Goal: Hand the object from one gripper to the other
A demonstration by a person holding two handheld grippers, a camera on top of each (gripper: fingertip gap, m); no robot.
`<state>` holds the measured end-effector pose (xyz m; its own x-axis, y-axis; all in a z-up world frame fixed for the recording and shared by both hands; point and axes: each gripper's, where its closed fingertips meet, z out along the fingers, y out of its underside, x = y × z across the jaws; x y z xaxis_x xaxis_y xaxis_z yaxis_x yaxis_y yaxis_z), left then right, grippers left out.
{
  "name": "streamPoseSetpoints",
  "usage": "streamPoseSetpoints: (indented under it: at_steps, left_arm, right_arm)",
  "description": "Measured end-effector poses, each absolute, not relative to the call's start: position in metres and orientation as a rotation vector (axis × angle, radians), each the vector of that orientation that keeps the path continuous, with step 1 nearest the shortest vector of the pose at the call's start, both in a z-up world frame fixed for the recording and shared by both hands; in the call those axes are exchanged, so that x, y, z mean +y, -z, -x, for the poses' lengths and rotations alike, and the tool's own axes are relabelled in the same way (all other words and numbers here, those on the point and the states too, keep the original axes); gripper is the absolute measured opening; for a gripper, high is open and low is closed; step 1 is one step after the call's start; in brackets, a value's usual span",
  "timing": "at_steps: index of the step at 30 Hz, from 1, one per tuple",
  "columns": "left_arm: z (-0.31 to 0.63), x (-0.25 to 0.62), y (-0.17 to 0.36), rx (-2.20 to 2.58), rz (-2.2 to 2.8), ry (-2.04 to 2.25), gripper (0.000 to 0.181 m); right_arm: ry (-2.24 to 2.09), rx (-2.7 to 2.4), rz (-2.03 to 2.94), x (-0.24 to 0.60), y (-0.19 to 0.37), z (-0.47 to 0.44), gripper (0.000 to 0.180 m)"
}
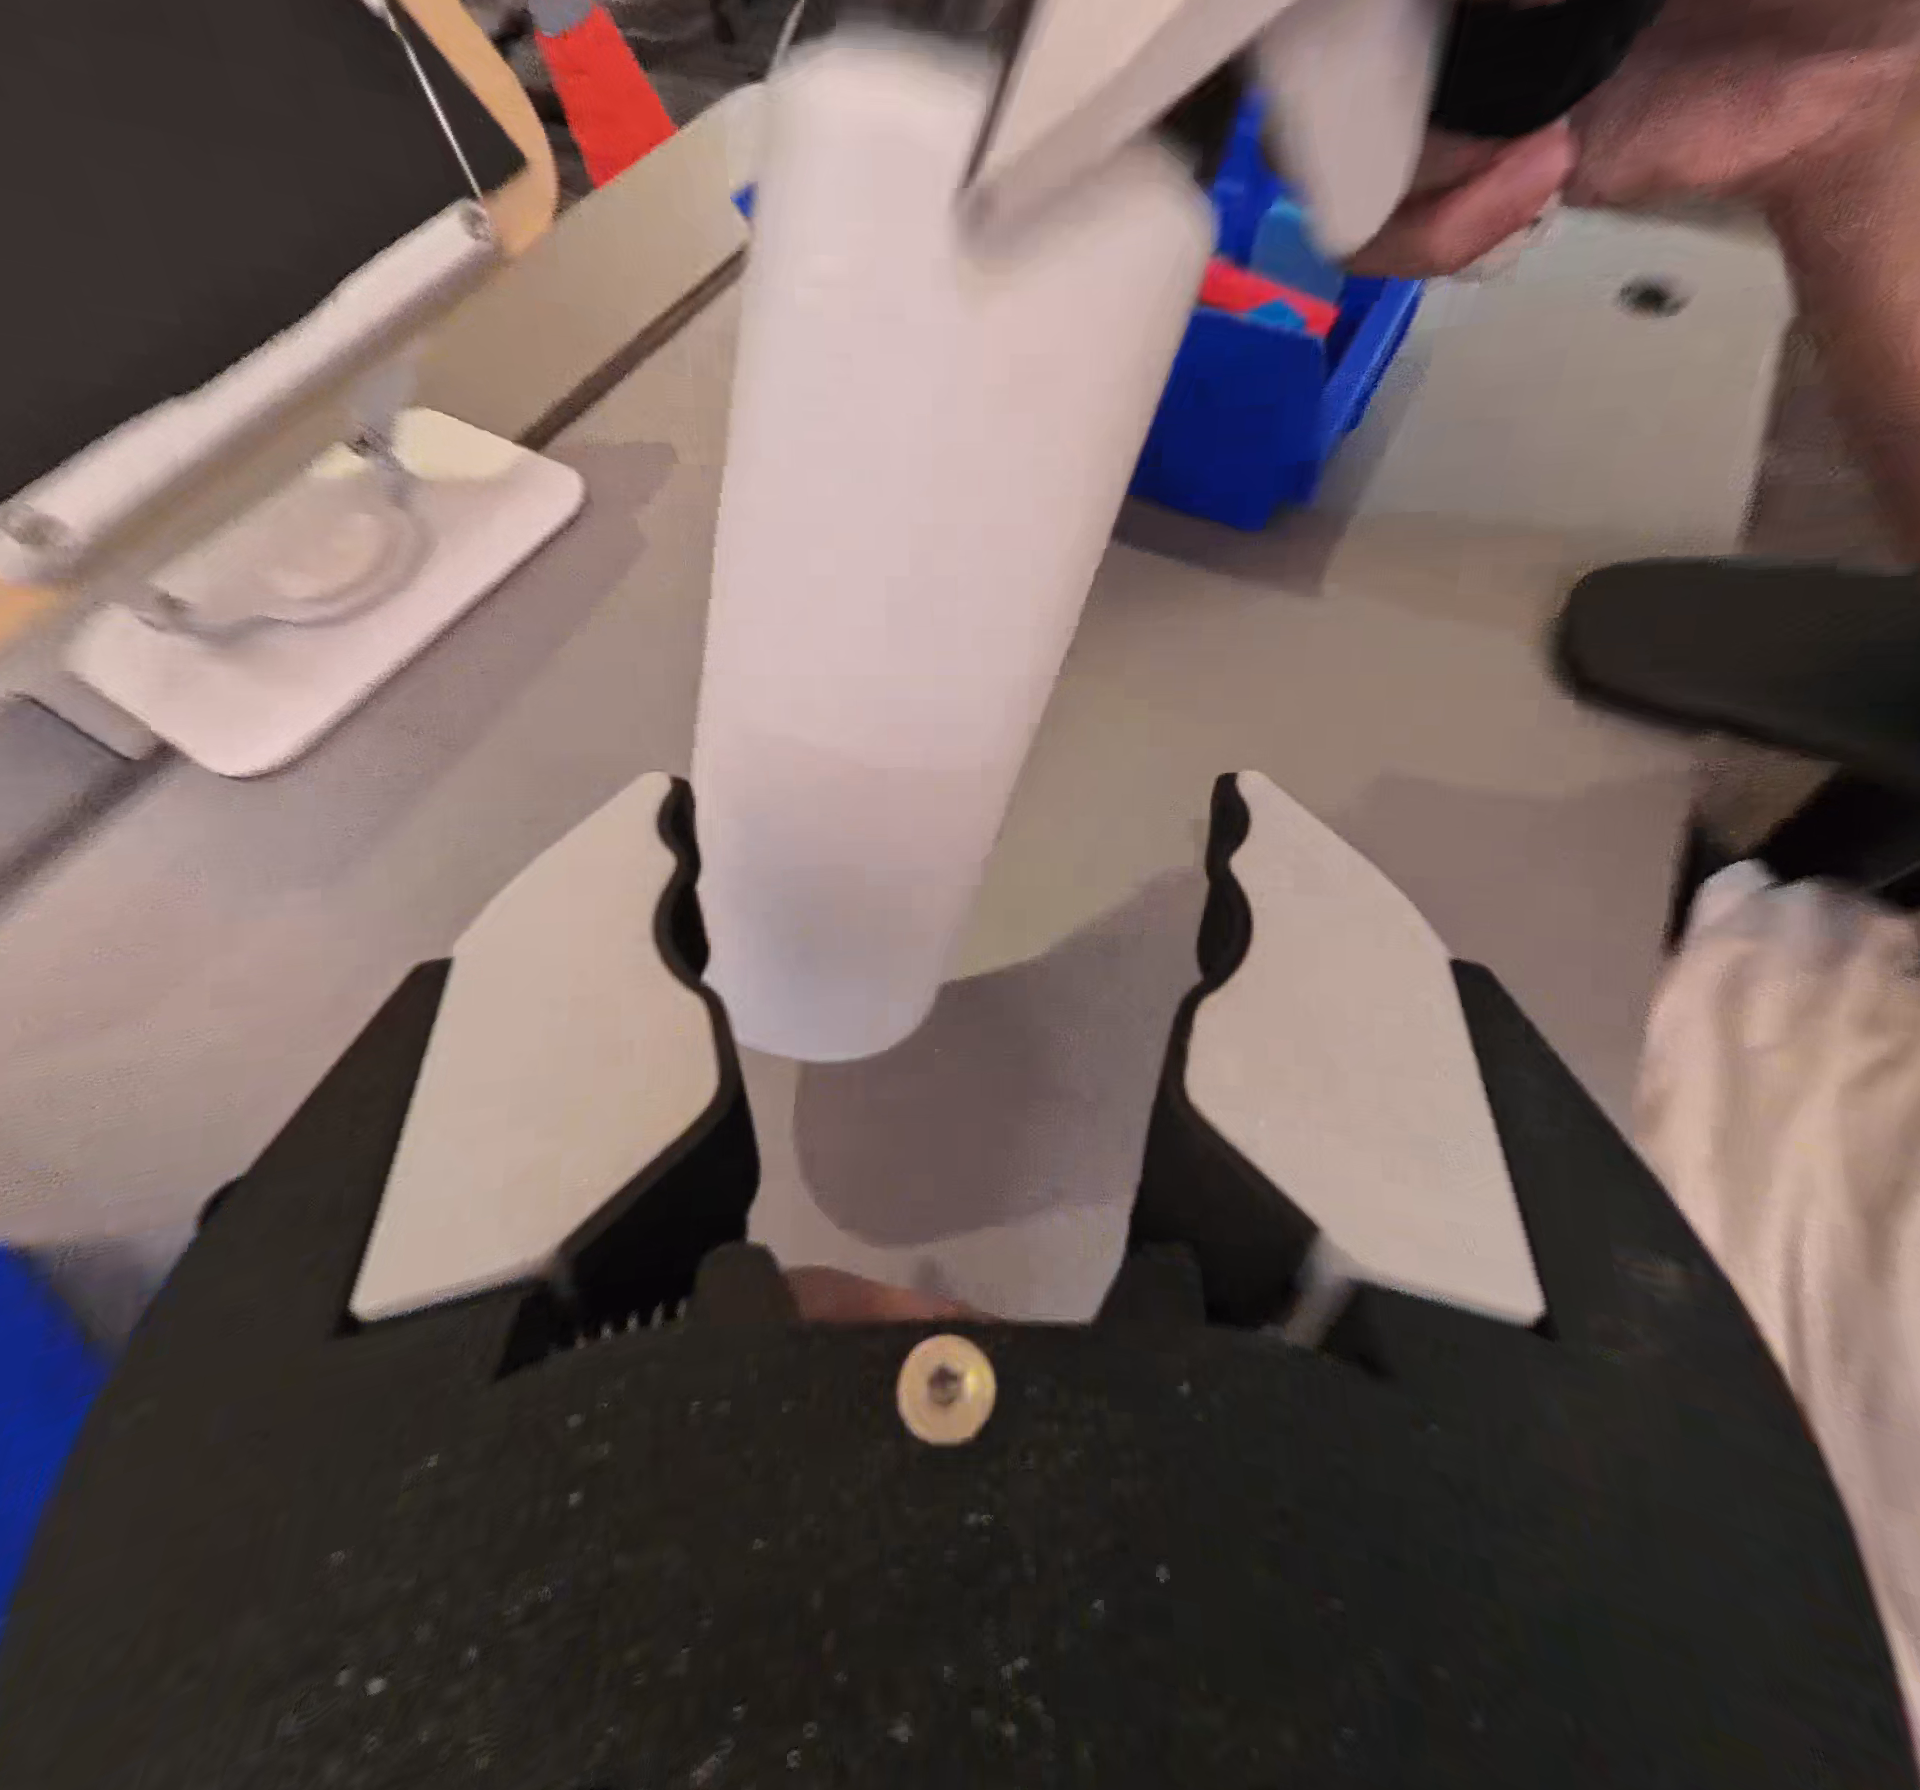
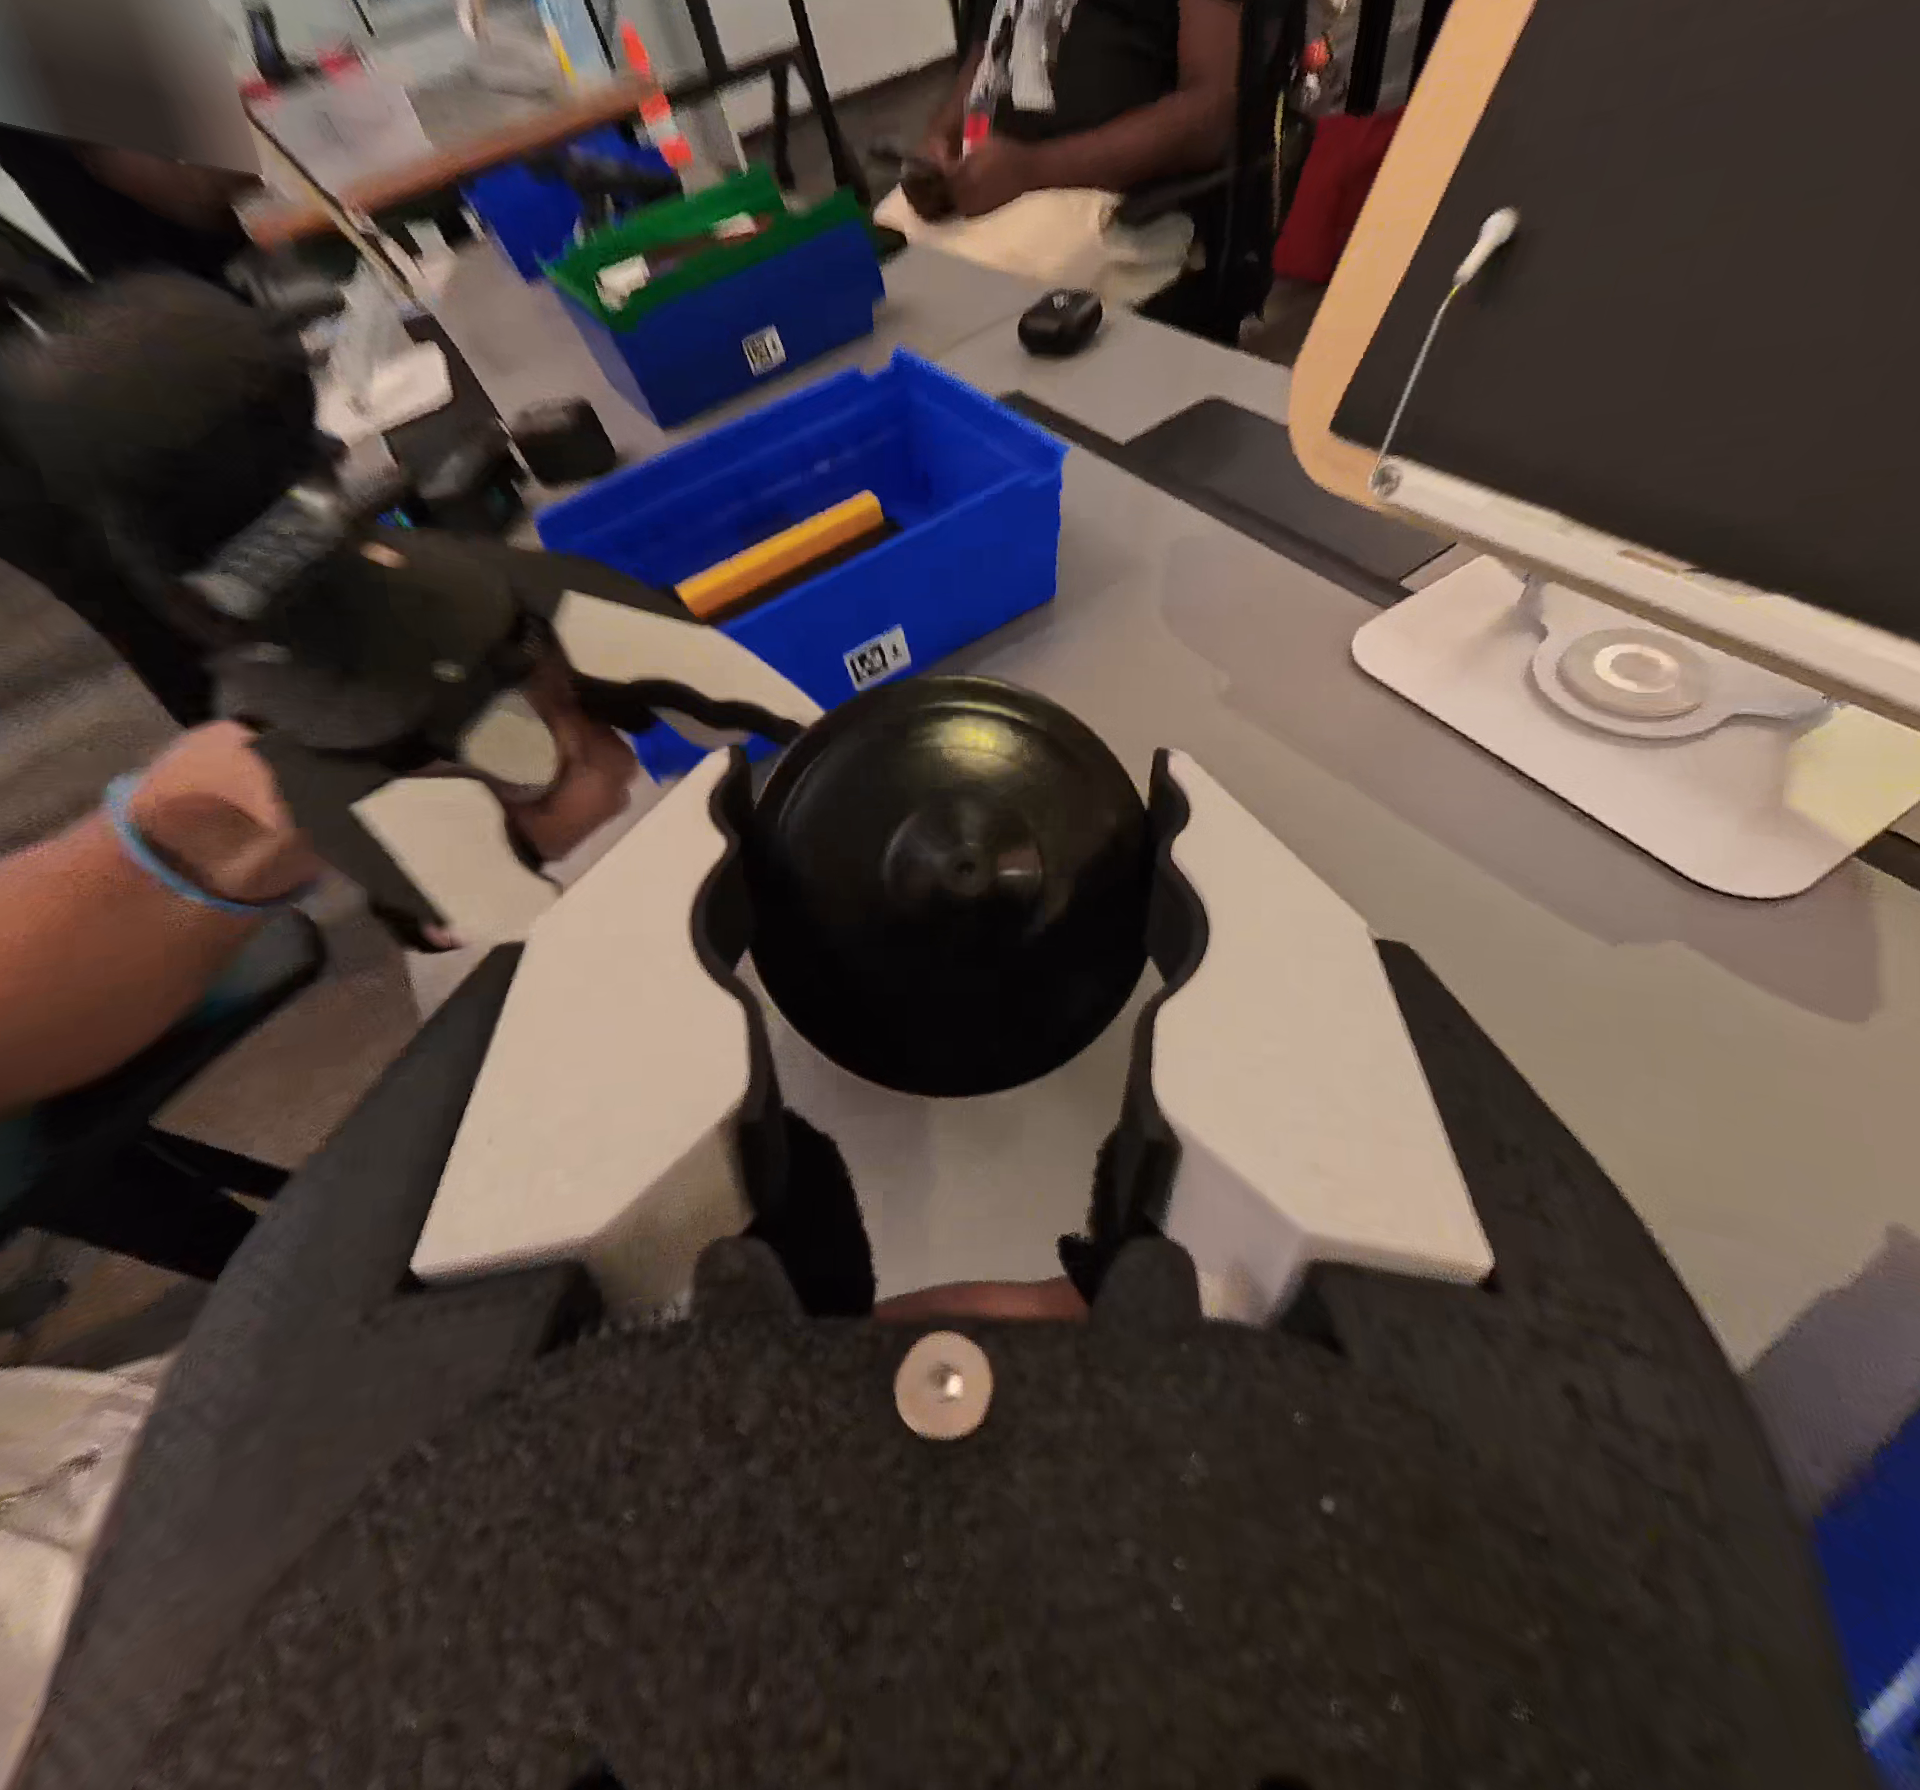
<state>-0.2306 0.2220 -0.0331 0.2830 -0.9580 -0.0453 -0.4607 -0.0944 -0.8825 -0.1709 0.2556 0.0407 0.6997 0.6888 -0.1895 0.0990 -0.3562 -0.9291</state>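
Note:
A white bottle (image 1: 935,514) with a black cap (image 2: 945,878) hangs tilted over the grey table (image 1: 1299,753). My right gripper (image 2: 945,784) is shut on its top, just under the cap; it shows blurred at the top of the left wrist view (image 1: 1143,78). My left gripper (image 1: 956,867) is open, and the bottle's lower end sits between its fingers. The bottle is close against the left pad (image 1: 681,888), with a wide gap to the right pad. In the right wrist view the left gripper (image 2: 644,764) reaches in from the left, below the cap.
A blue bin (image 2: 894,577) with a yellow-and-black item stands behind the grippers, also in the left wrist view (image 1: 1268,390). A monitor on a white stand (image 2: 1621,732) is beside it. Farther off are another blue bin (image 2: 727,306), a black mouse (image 2: 1060,319), an orange cone (image 1: 592,57) and a seated person. The left gripper's tips are roughly 10 cm from the right gripper's.

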Motion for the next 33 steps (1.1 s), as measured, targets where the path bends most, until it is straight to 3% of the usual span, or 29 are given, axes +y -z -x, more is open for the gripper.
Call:
streamPoseSetpoints:
  at_steps: [5,13,15,16,23,29,33]
  left_arm:
    - [0.241,0.236,0.071,1.269,1.750,0.942,0.104]
    - [0.231,0.236,0.079,1.422,1.642,0.592,0.110]
    - [0.230,0.229,0.083,1.486,1.616,0.576,0.102]
    - [0.229,0.225,0.085,1.510,1.604,0.587,0.088]
    - [0.227,0.213,0.080,1.508,1.639,0.783,0.087]
    - [0.238,0.216,0.063,1.392,1.684,1.041,0.087]
    - [0.251,0.226,0.044,1.277,1.694,1.174,0.086]
  right_arm:
    - [-0.822,-0.561,1.803,0.250,-0.061,0.153,0.076]
    - [-0.942,-0.634,1.851,0.241,-0.043,0.188,0.075]
    - [-0.941,-0.642,1.859,0.241,-0.039,0.193,0.075]
    - [-0.937,-0.645,1.862,0.241,-0.038,0.193,0.076]
    - [-0.987,-0.657,1.710,0.238,-0.057,0.201,0.082]
    - [-0.678,-0.672,1.396,0.240,-0.092,0.174,0.101]
    - [-0.295,-0.730,1.391,0.258,-0.057,0.148,0.103]
